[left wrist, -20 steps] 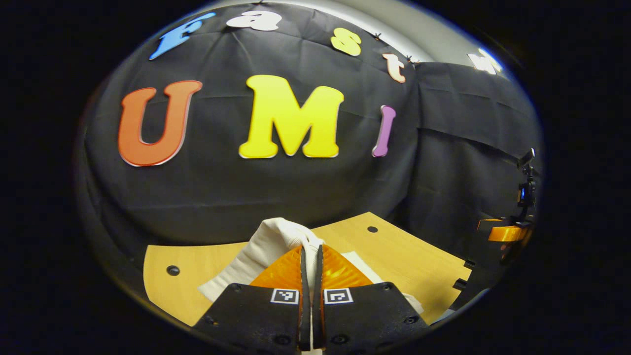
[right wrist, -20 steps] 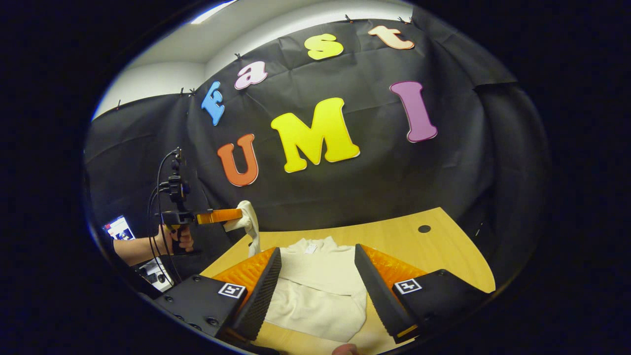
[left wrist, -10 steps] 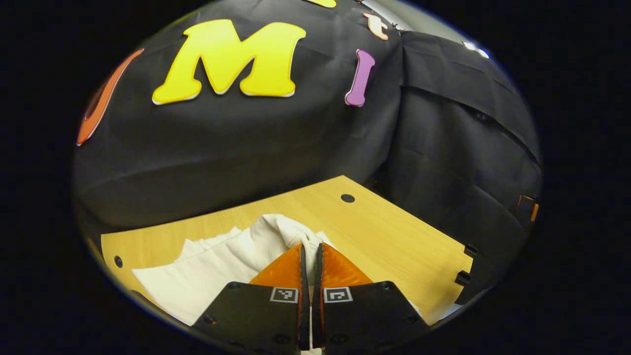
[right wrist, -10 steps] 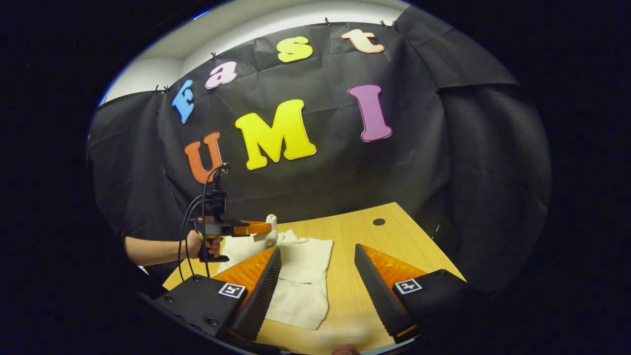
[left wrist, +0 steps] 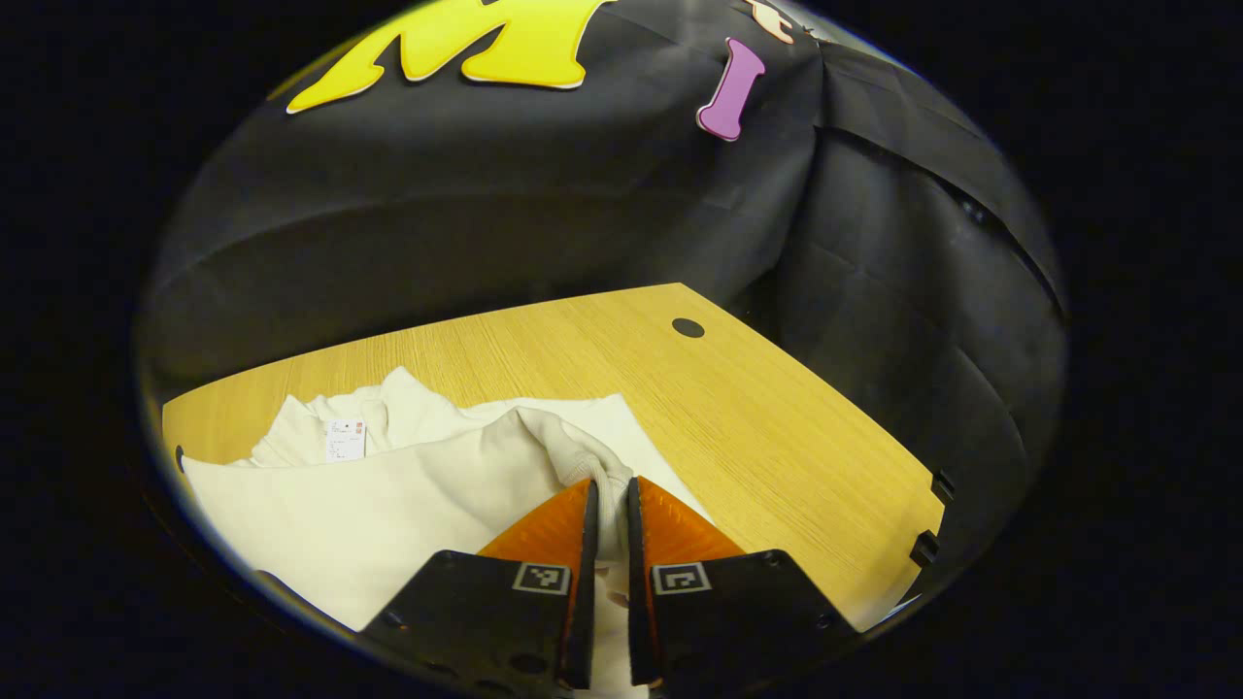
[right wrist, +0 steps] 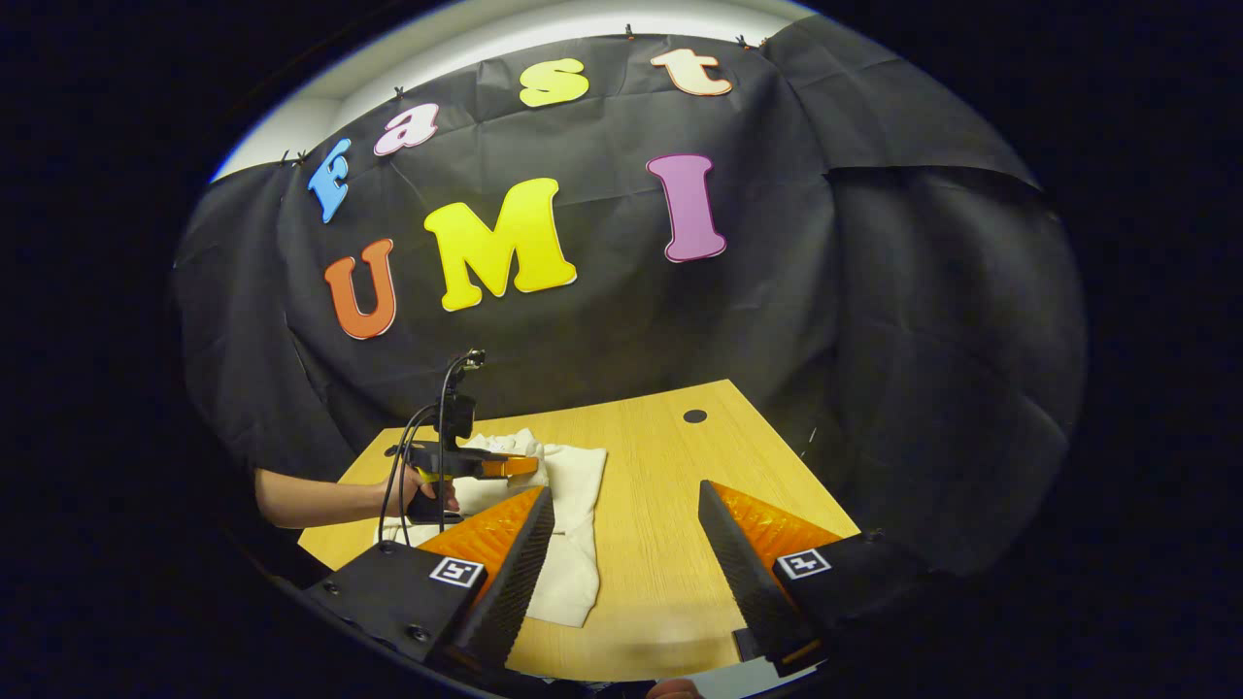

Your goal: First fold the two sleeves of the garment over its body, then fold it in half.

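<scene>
A soft cream-white knit garment (left wrist: 388,485) lies spread on the pale wood-grain tabletop (left wrist: 777,427), its collar toward the booth's wall with a small white label (left wrist: 345,439) showing inside the neck. In the left gripper view, the left gripper (left wrist: 609,495) has its two ridged orange fingers drawn almost together on a ribbed cuff (left wrist: 592,471) of the garment's sleeve, and the sleeve runs as a rounded, gathered fold across the flat body cloth. The tabletop has a fine straight grain, a round dark hole (left wrist: 688,328) near its far corner and dark notches on its right edge. In the right gripper view, the right gripper (right wrist: 626,505) stands wide apart with nothing between its wedge-shaped, ribbed orange fingers, above the bare wood to the right of the garment (right wrist: 573,515). Farther off there, a hand (right wrist: 427,485) holds the left gripper (right wrist: 529,466) by its black handle low over the cloth.
</scene>
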{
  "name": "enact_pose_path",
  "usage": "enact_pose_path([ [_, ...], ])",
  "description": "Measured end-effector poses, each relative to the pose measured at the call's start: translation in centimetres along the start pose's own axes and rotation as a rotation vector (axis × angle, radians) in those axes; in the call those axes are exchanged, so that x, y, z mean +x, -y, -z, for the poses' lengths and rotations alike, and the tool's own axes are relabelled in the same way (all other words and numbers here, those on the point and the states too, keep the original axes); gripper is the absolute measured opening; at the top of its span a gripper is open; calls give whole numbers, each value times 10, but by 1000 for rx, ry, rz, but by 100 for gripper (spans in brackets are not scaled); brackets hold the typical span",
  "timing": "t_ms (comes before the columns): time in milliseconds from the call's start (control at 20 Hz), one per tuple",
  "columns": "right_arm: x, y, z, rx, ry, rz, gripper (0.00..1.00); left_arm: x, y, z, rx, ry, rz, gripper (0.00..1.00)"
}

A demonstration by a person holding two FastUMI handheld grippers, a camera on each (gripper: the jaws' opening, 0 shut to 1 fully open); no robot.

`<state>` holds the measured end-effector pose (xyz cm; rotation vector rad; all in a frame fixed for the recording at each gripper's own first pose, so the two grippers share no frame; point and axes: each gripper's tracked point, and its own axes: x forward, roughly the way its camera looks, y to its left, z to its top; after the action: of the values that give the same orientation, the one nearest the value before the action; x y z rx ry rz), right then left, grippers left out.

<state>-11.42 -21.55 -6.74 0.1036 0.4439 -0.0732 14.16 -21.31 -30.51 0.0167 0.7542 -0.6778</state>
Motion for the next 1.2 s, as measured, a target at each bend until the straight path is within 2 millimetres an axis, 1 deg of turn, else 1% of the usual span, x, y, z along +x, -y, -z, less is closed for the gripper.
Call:
enact_pose_path([
  [50, -2, -1, -1, -6, -3, -3, 93, 2, 0, -1, 0, 12, -6, 22],
  [100, -2, -3, -3, -11, -2, -5, 93, 0, -1, -5, 1, 31, -15, 18],
  [150, 1, -3, -5, -26, -2, 4, 93, -1, -3, -5, 2, 42, -30, 24],
  [200, 4, -6, -7, -58, 3, 3, 93, -5, -7, -6, 1, 53, -54, 52],
  [250, 4, -14, -10, -84, 12, -13, 93, -12, -11, -6, -3, 65, -75, 60],
  [300, 5, -22, -13, -99, 15, -35, 93, -19, -15, -6, -12, 74, -94, 84],
  [350, 9, -28, -15, -104, 18, -52, 94, -27, -19, -3, -26, 81, -116, 77],
  [400, 13, -36, -17, -100, 21, -78, 94, -41, -23, -4, -42, 95, -137, 86],
  [450, 18, -45, -18, -97, 24, -97, 96, -55, -30, -4, -56, 115, -170, 90],
  [500, 23, -51, -18, -98, 24, -113, 96, -72, -36, -6, -71, 140, -201, 96],
  [550, 48, -54, -22, -96, 24, -132, 96, -90, -43, -8, -80, 165, -243, 99],
  [700, 65, -73, -13, -93, 5, -169, 96, -149, -66, -11, -90, 250, -379, 99],
  [800, 79, -88, -5, -80, -29, -193, 96, -190, -73, -13, -92, 306, -461, 99],
  [850, 87, -95, 0, -73, -48, -201, 97, -204, -73, -13, -86, 321, -495, 99],
  [900, 92, -102, 4, -68, -59, -210, 97, -221, -74, -9, -82, 332, -520, 98],
  [950, 96, -110, 7, -70, -68, -219, 94, -233, -74, -2, -87, 331, -532, 98],
  [1000, 101, -115, 12, -82, -80, -219, 94, -244, -74, 6, -93, 327, -542, 98],
  [1050, 105, -119, 18, -96, -92, -225, 97, -255, -75, 15, -108, 320, -555, 98],
  [1150, 110, -125, 31, -127, -127, -229, 97, -271, -74, 36, -139, 301, -557, 98],
  [1200, 113, -125, 36, -137, -140, -226, 97, -278, -75, 46, -150, 291, -563, 100],
])
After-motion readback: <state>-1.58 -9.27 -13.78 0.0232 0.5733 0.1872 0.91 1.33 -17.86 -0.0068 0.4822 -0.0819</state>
